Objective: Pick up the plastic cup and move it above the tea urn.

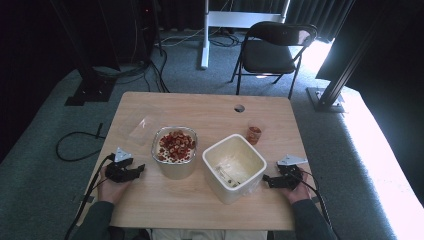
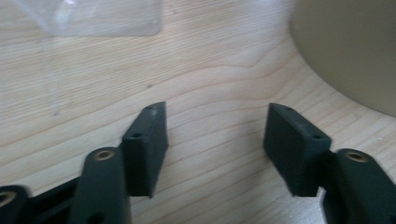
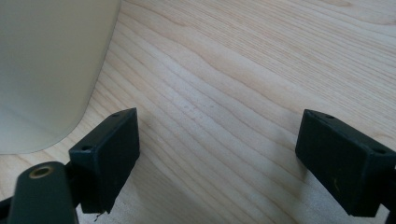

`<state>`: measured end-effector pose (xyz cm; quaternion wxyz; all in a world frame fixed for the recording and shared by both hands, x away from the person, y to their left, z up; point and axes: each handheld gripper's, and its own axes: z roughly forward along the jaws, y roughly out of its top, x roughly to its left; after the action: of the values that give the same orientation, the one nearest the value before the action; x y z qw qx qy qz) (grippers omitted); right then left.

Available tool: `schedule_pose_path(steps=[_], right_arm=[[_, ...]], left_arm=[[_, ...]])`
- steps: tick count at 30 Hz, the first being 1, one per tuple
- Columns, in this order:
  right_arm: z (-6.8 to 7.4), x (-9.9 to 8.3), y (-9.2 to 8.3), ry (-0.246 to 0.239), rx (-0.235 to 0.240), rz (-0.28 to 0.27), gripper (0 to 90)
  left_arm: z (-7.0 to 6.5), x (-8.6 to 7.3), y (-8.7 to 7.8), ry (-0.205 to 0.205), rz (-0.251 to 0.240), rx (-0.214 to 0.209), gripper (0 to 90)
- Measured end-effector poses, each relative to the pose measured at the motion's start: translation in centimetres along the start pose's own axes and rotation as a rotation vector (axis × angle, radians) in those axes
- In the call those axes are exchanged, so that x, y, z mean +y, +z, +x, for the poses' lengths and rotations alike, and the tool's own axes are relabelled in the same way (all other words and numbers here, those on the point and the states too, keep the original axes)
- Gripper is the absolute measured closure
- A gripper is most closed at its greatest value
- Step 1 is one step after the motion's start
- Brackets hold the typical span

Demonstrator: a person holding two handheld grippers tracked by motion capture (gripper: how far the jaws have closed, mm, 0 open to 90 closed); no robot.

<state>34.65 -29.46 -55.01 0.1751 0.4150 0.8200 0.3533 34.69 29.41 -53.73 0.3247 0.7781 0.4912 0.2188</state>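
On the wooden table (image 1: 210,107) a round bowl (image 1: 174,148) holds red-brown pieces. Right of it stands a white square container (image 1: 234,168) with a little residue inside. My left gripper (image 1: 138,171) rests on the table just left of the bowl, open, nothing between its jaws. In the left gripper view that gripper (image 2: 217,119) stands over bare wood, with the bowl's wall (image 2: 350,46) at upper right. My right gripper (image 1: 266,180) lies right of the white container, open and empty. The right gripper view has this gripper (image 3: 219,123) on bare wood, the container's wall (image 3: 46,70) at left.
A clear plastic lid (image 1: 140,125) lies flat behind the left gripper, its corner (image 2: 93,16) seen in the left gripper view. A small clear cup (image 1: 254,132) with red contents stands behind the white container. A cable hole (image 1: 239,108) and a folding chair (image 1: 274,50) are beyond.
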Motion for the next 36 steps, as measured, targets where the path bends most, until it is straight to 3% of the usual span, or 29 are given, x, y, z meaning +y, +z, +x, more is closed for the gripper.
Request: schedule_pose_path(steps=[4,12,19,24,26,30,33,34,36], right_arm=[[0.0,0.0,0.0,0.000,0.000,0.000,13.2],[0.0,0.0,0.0,0.000,0.000,0.000,13.2],[0.0,0.0,0.0,0.000,0.000,0.000,13.2],[0.0,0.0,0.0,0.000,0.000,0.000,13.2],[0.0,0.0,0.0,0.000,0.000,0.000,13.2],[0.0,0.0,0.0,0.001,0.000,0.000,13.2],[0.0,0.0,0.0,0.000,0.000,0.000,13.2],[0.0,0.0,0.0,0.000,0.000,0.000,13.2],[0.0,0.0,0.0,0.000,0.000,0.000,13.2]], left_arm=[[0.5,0.8,-0.7,-0.034,-0.035,0.023,38.0],[0.9,4.7,-1.8,-0.023,-0.108,0.117,30.3],[3.3,8.6,-1.3,-0.082,-0.139,0.216,27.4],[5.4,10.2,0.6,-0.140,-0.100,0.274,24.1],[6.1,10.3,1.6,-0.178,-0.079,0.283,23.3],[6.8,9.9,3.2,-0.211,-0.015,0.297,23.6],[7.2,9.3,3.9,-0.227,0.027,0.288,32.5],[7.4,9.1,4.0,-0.231,0.031,0.276,39.5],[7.5,8.7,3.7,-0.240,0.027,0.291,49.3]])
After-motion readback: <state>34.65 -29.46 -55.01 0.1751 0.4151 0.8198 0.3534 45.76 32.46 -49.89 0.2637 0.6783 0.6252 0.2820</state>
